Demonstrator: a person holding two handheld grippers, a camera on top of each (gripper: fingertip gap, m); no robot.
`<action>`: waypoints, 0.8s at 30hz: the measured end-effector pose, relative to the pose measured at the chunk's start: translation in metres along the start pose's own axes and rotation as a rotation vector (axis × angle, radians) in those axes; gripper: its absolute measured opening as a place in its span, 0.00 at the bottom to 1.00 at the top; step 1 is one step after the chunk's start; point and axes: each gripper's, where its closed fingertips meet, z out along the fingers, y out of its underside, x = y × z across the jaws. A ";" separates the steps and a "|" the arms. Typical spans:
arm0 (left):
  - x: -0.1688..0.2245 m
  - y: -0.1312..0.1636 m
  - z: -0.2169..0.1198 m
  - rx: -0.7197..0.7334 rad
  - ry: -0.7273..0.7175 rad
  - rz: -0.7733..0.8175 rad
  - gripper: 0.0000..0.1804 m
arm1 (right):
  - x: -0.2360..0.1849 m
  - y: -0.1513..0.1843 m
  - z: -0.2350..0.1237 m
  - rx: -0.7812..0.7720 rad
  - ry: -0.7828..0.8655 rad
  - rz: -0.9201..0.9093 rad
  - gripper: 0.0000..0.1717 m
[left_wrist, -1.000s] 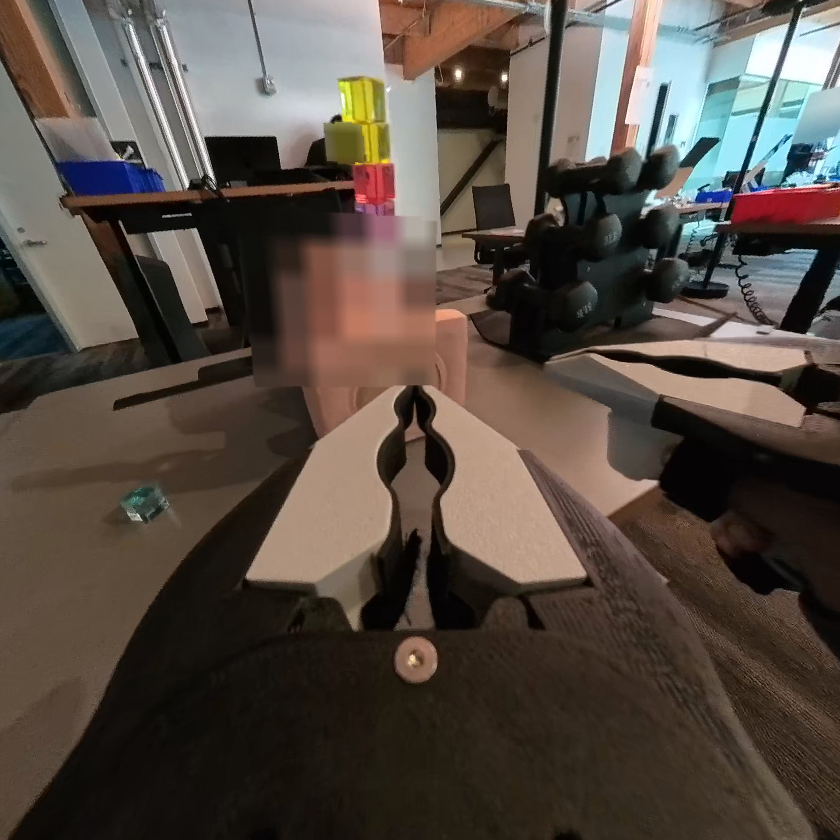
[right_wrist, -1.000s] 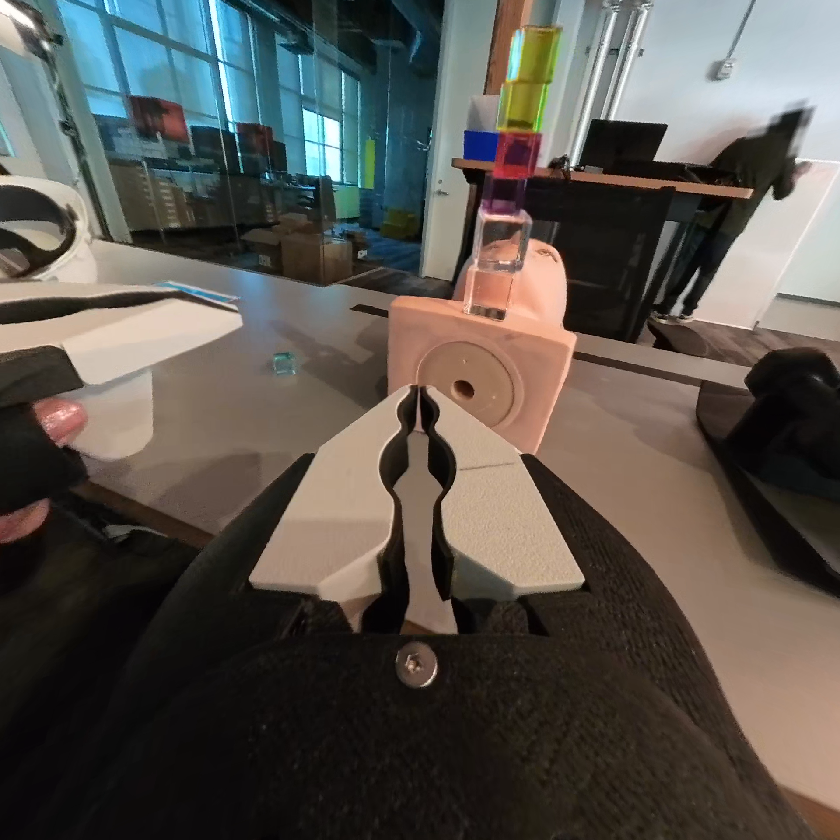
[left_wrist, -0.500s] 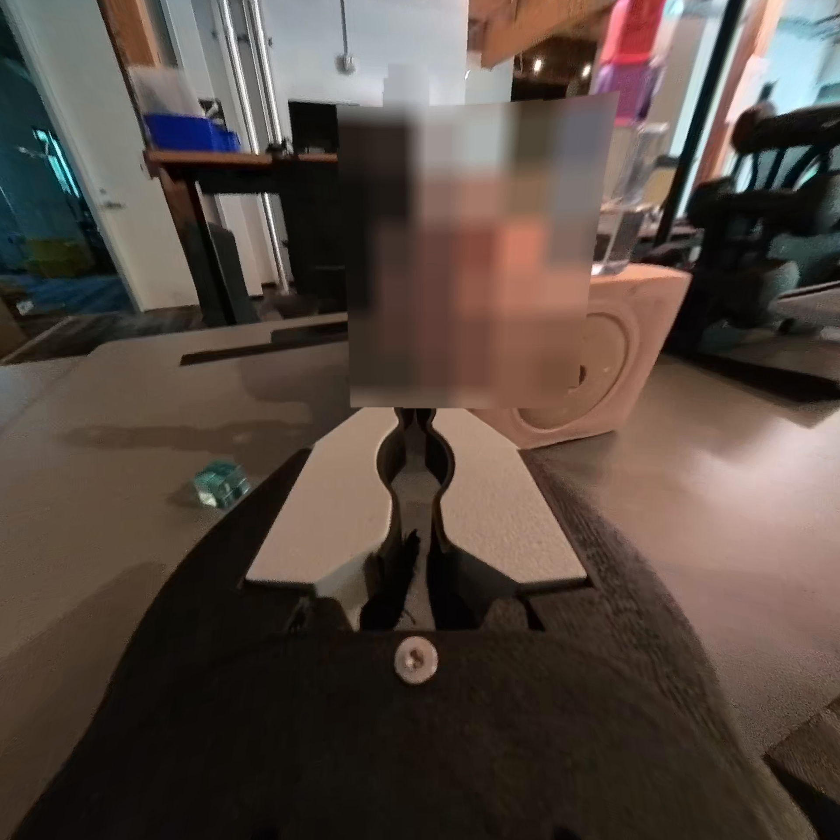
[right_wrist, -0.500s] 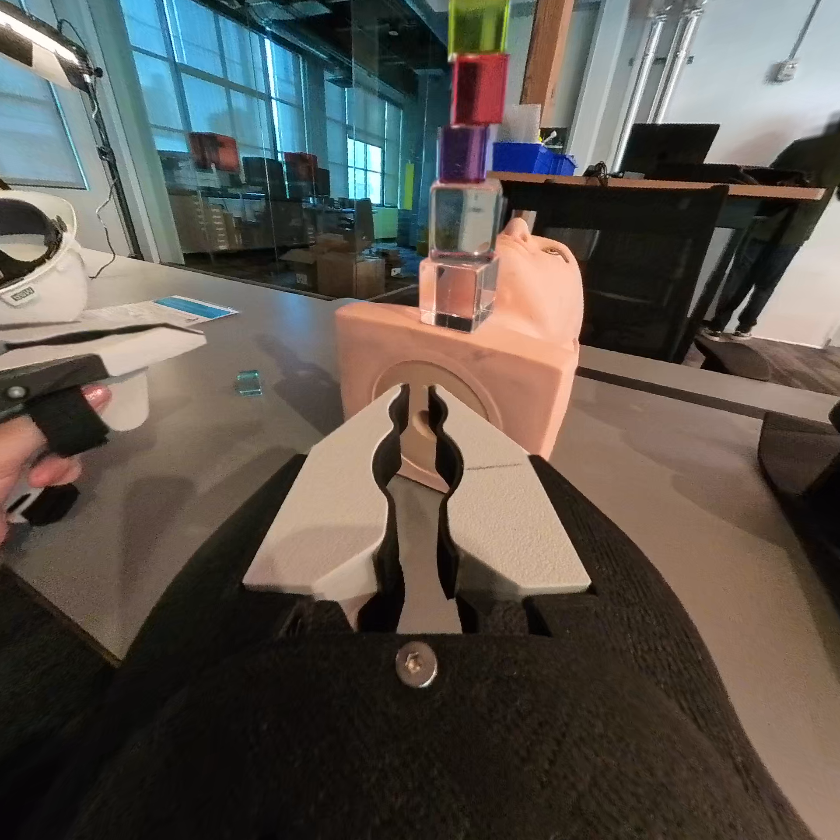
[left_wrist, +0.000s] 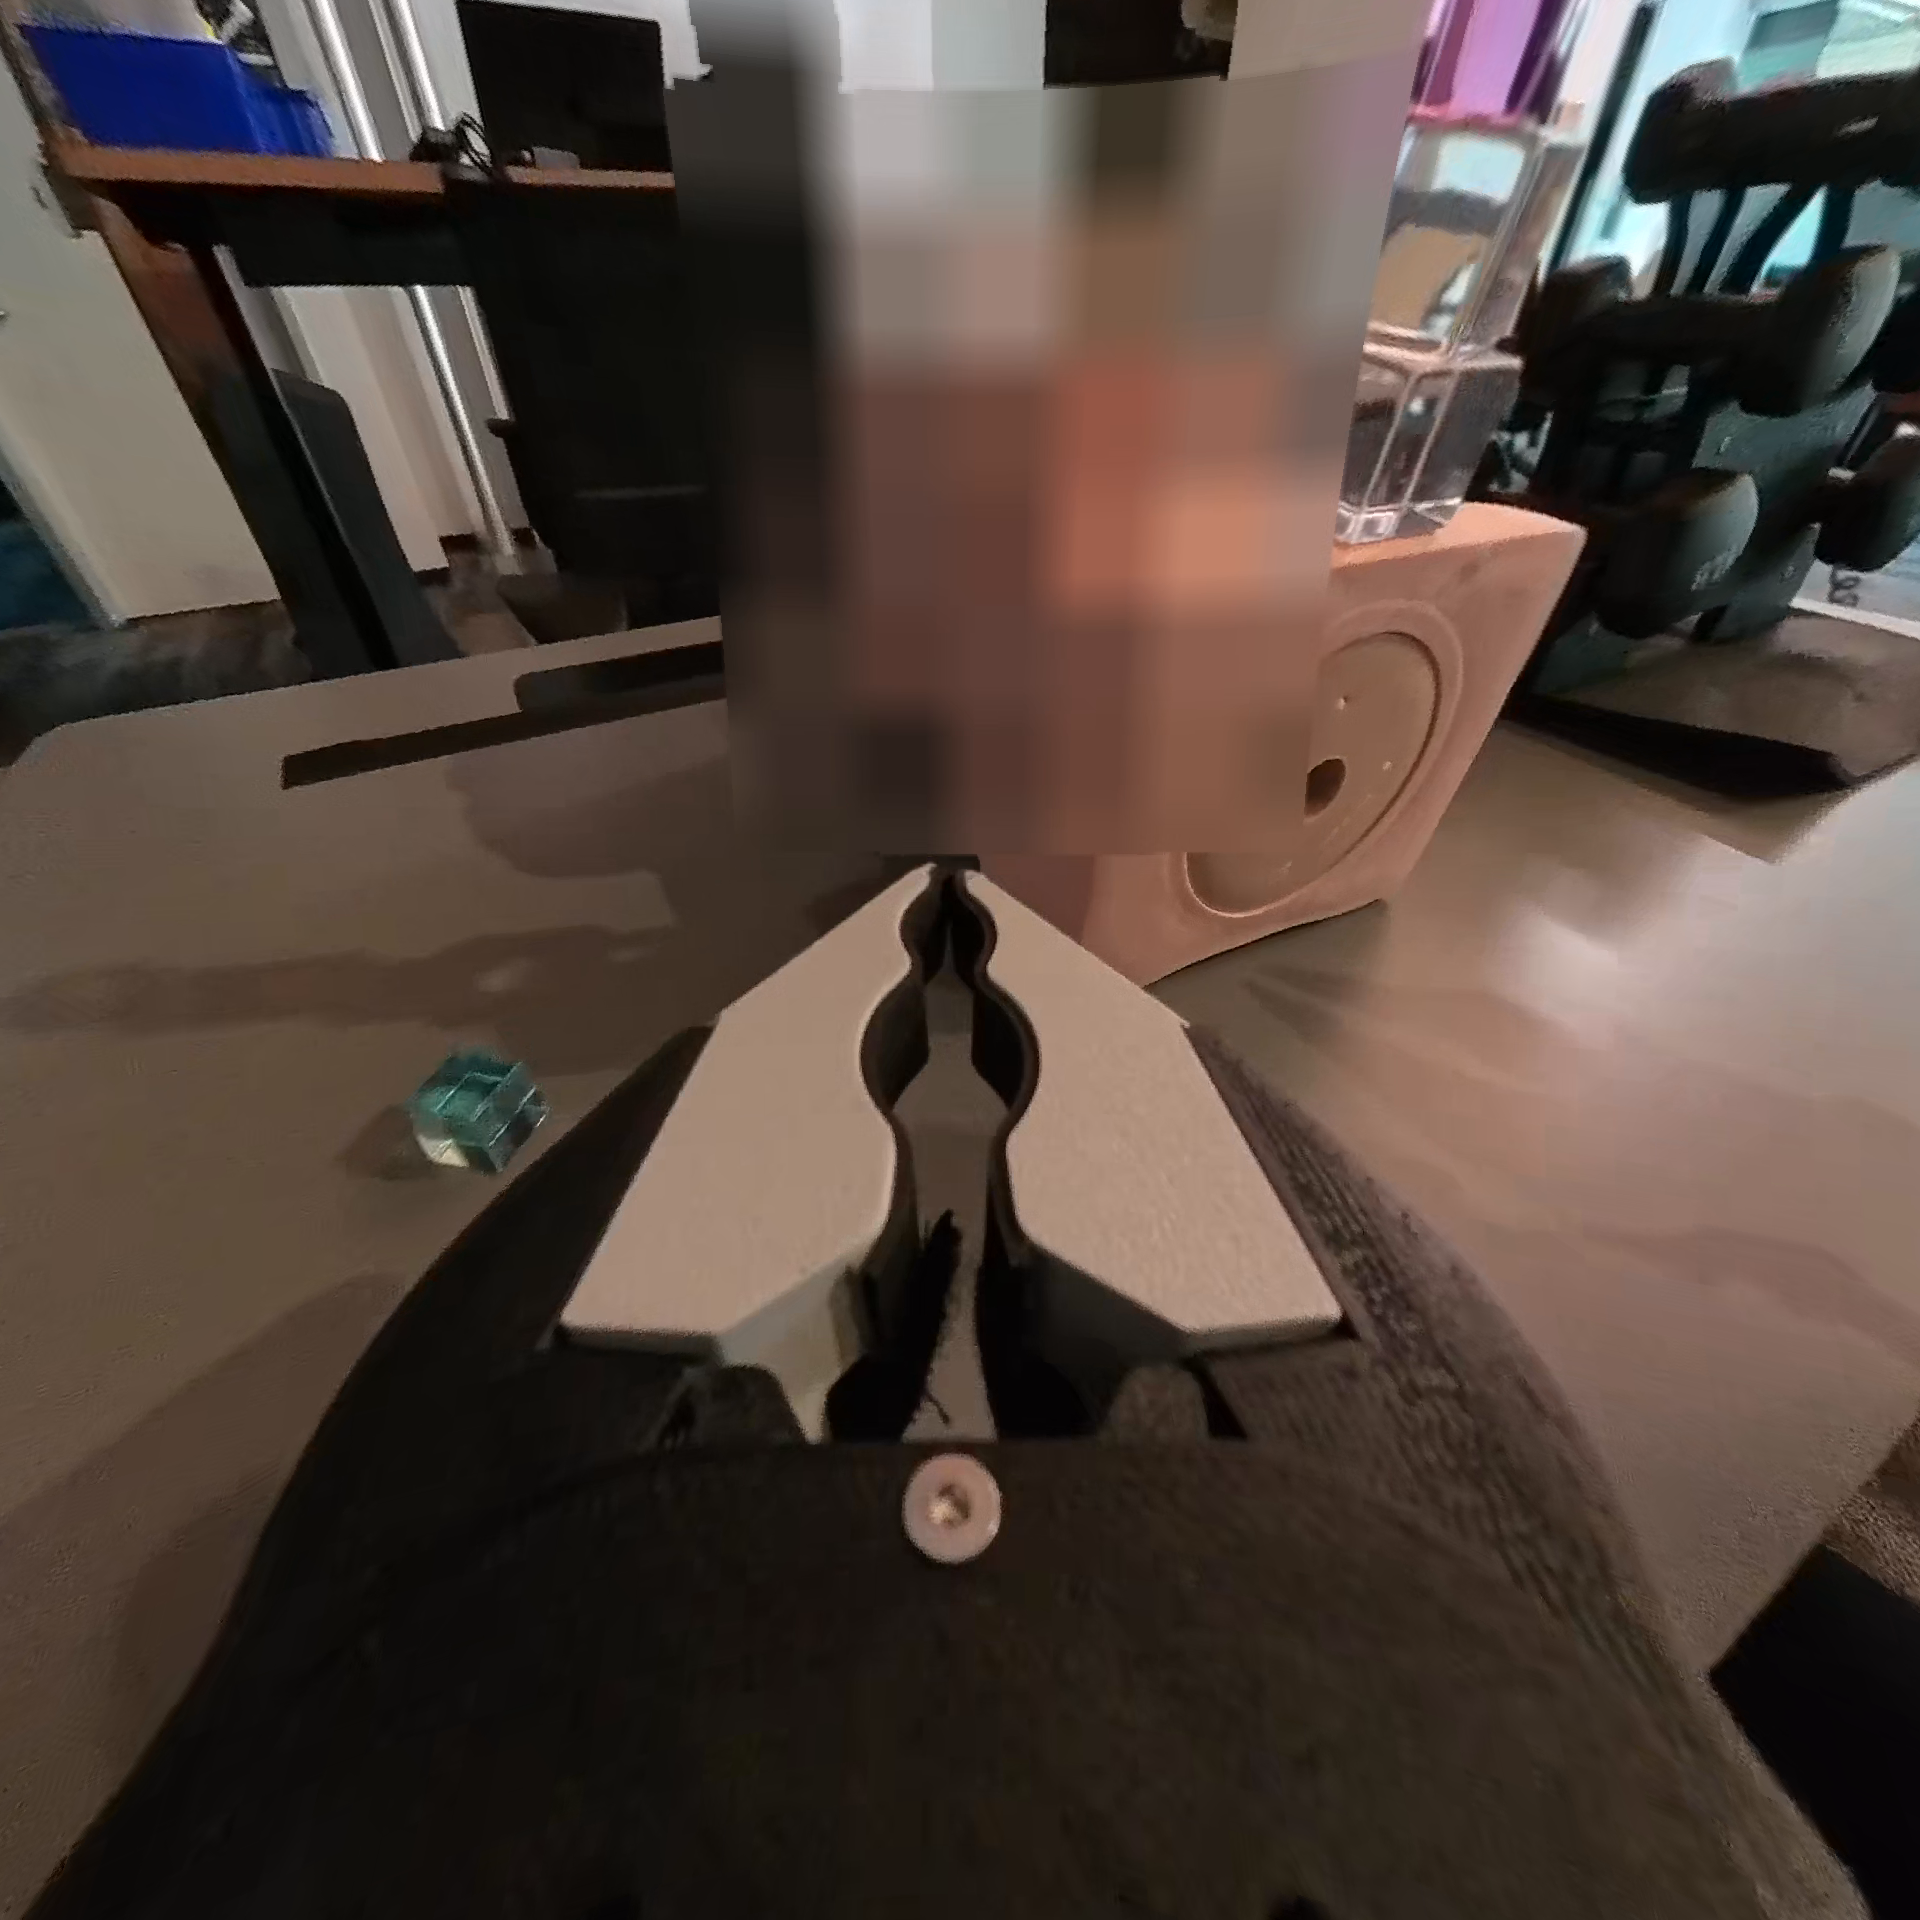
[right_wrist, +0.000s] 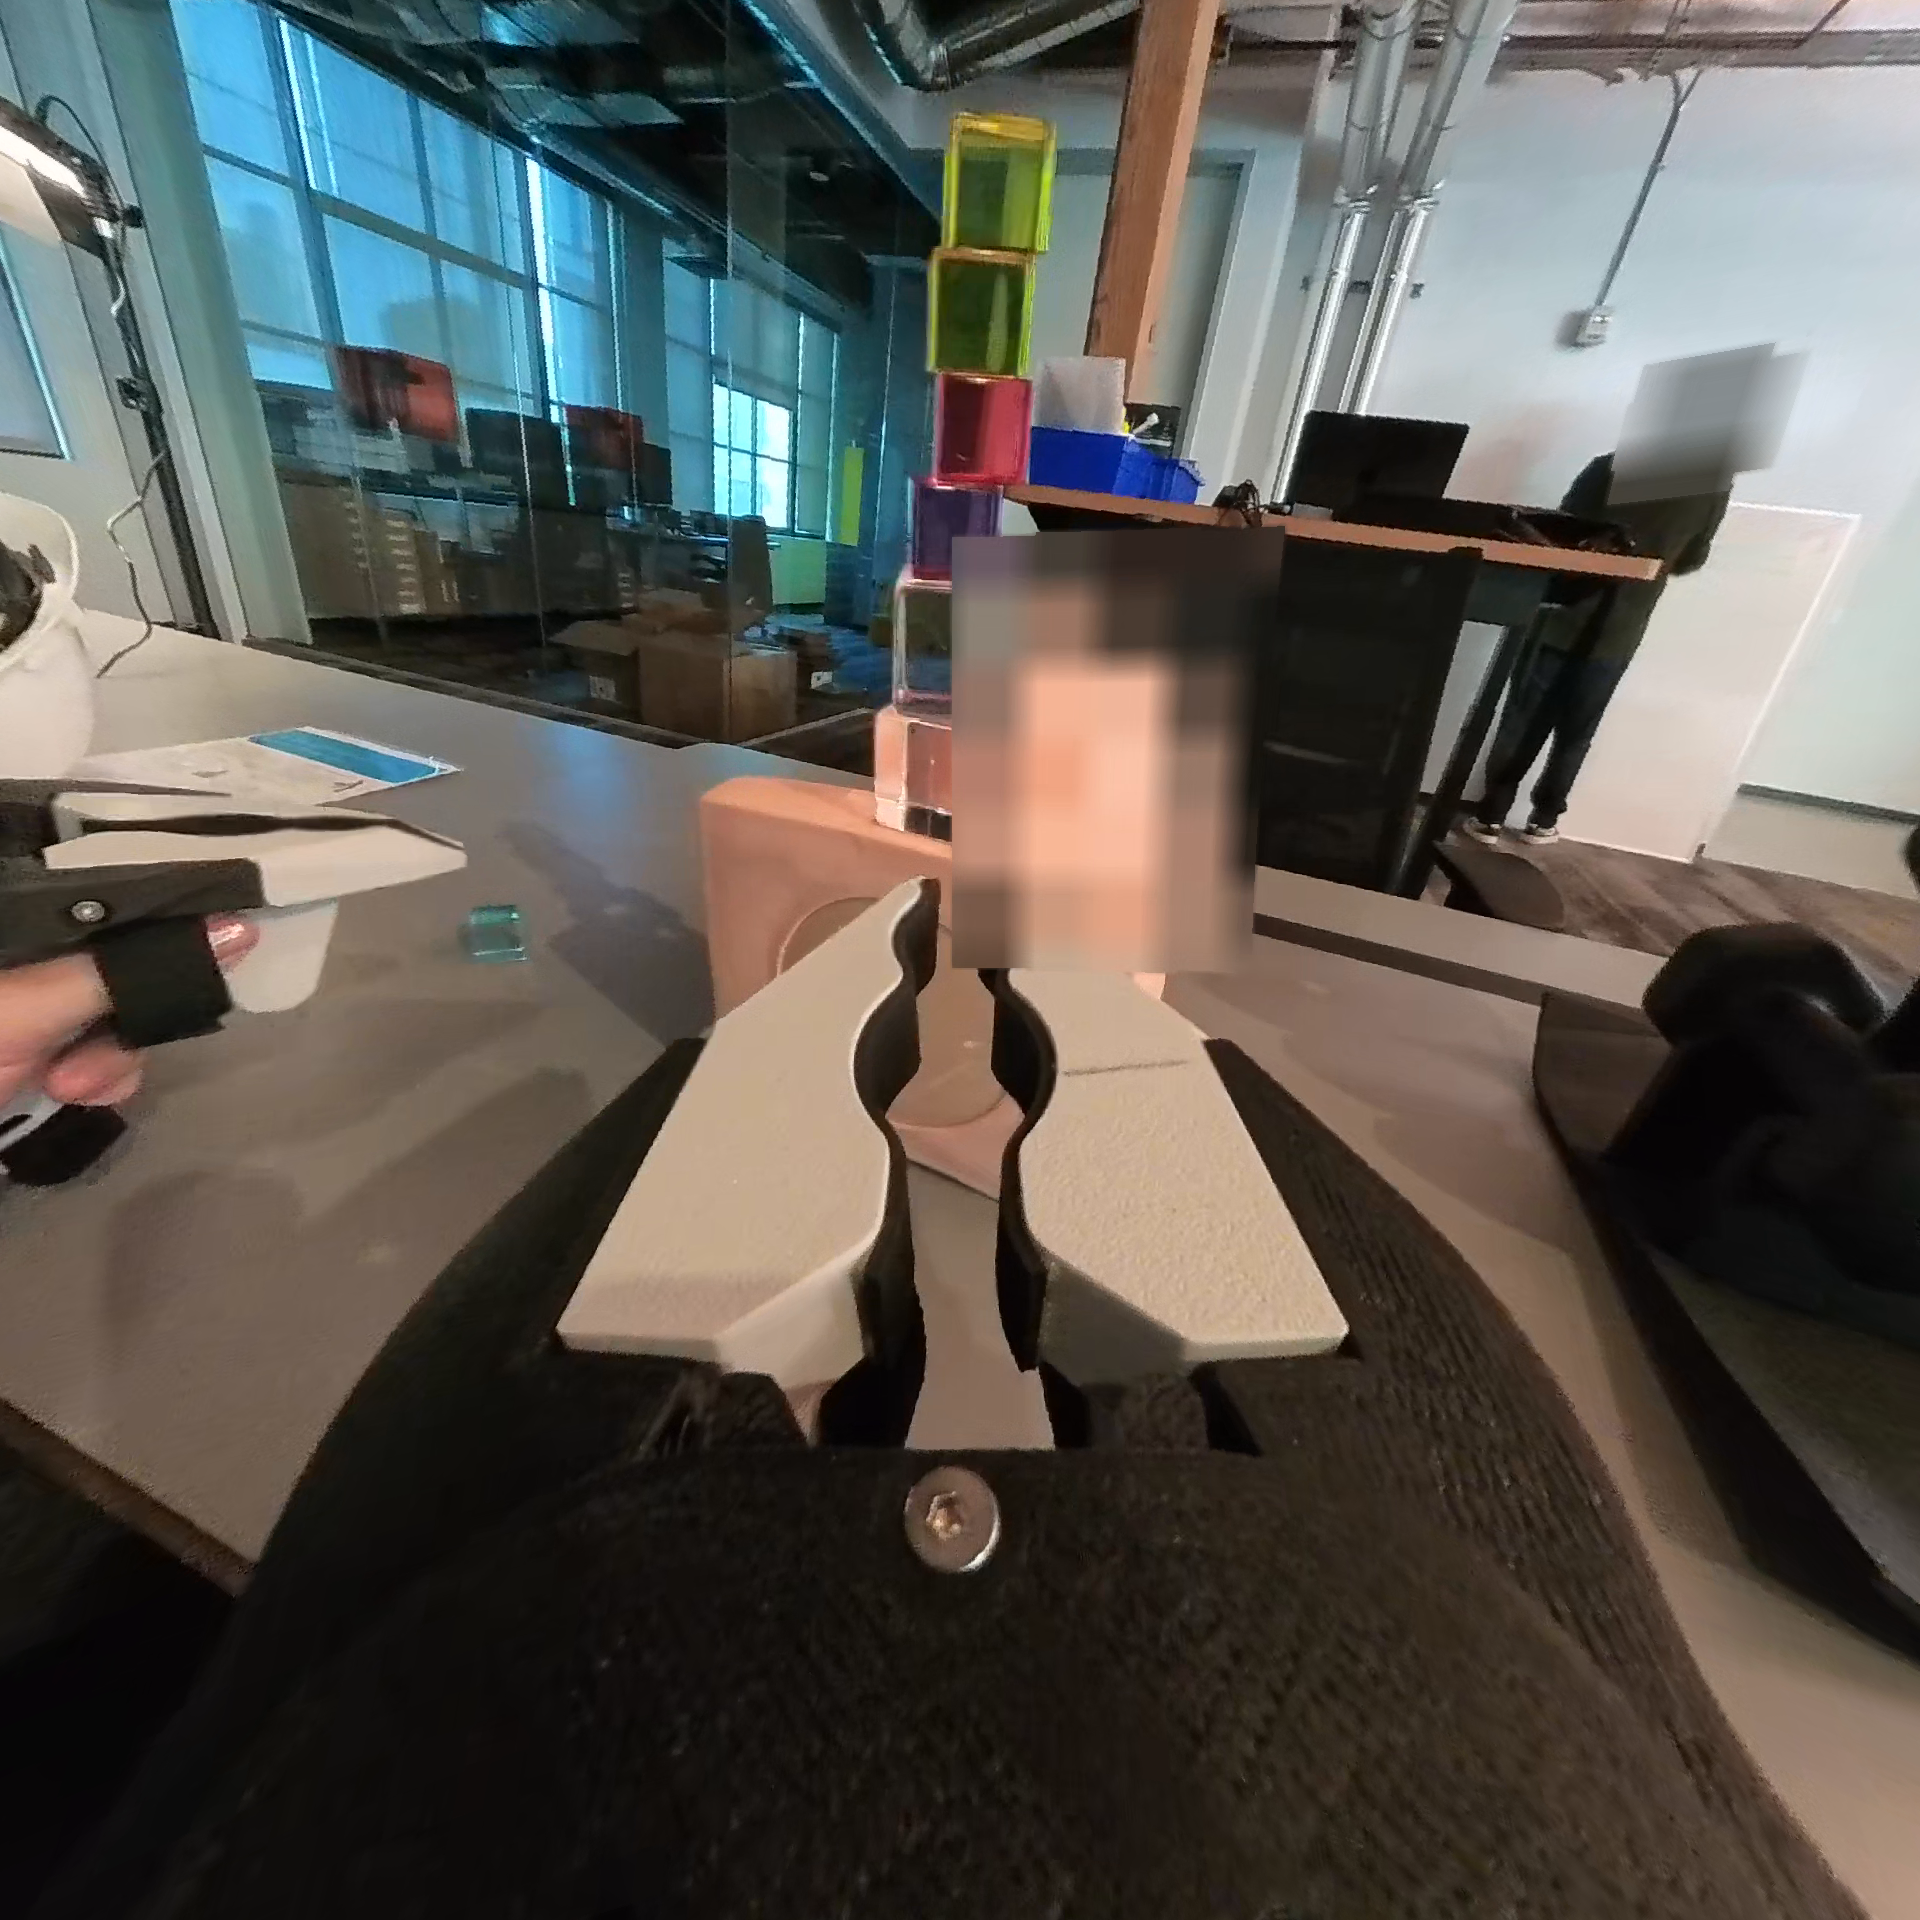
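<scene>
A pink block (right_wrist: 790, 883) stands on the grey table (right_wrist: 416, 1091) and bears a tall stack of see-through cubes: clear ones (right_wrist: 914, 769) at the bottom, then purple (right_wrist: 951, 530), red (right_wrist: 982, 431) and yellow-green (right_wrist: 1000, 182). My right gripper (right_wrist: 951, 935) is just in front of the block, open by a narrow gap and empty; a mosaic patch hides its right tip. My left gripper (left_wrist: 948, 883) is shut with nothing between its fingers. A small teal cube (left_wrist: 478, 1112) lies on the table to its left. In the right wrist view the left gripper (right_wrist: 312, 862) is near that cube (right_wrist: 497, 930).
A black dumbbell rack (left_wrist: 1714, 416) stands on a mat to the right of the block. A white helmet-like thing (right_wrist: 31, 644) and a paper sheet (right_wrist: 281, 764) lie at the far left. A person (right_wrist: 1600, 644) stands by a desk at the back. The gap from one gripper's tips to the other's is roughly 20 cm. From the left gripper's tips to the pink block (right_wrist: 790, 883) is close to 11 cm. The right gripper is farther from the small teal cube (left_wrist: 478, 1112), some 40 cm, than the left, some 15 cm. My right wrist view (right_wrist: 492, 932) looks at it from another angle.
My right gripper's fingers have parted from shut to a narrow gap and it has come closer to the pink block. My left gripper has stayed shut and moved closer to the teal cube.
</scene>
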 end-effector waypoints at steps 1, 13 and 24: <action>-0.001 0.001 0.004 -0.008 0.007 -0.001 0.00 | 0.001 0.000 0.001 0.002 0.006 -0.010 0.03; -0.077 0.004 -0.003 0.072 -0.107 -0.044 0.03 | 0.003 0.007 0.028 0.046 0.006 -0.008 0.04; -0.122 0.025 0.002 -0.037 -0.165 -0.130 0.29 | -0.006 0.010 0.043 0.077 -0.024 -0.049 0.06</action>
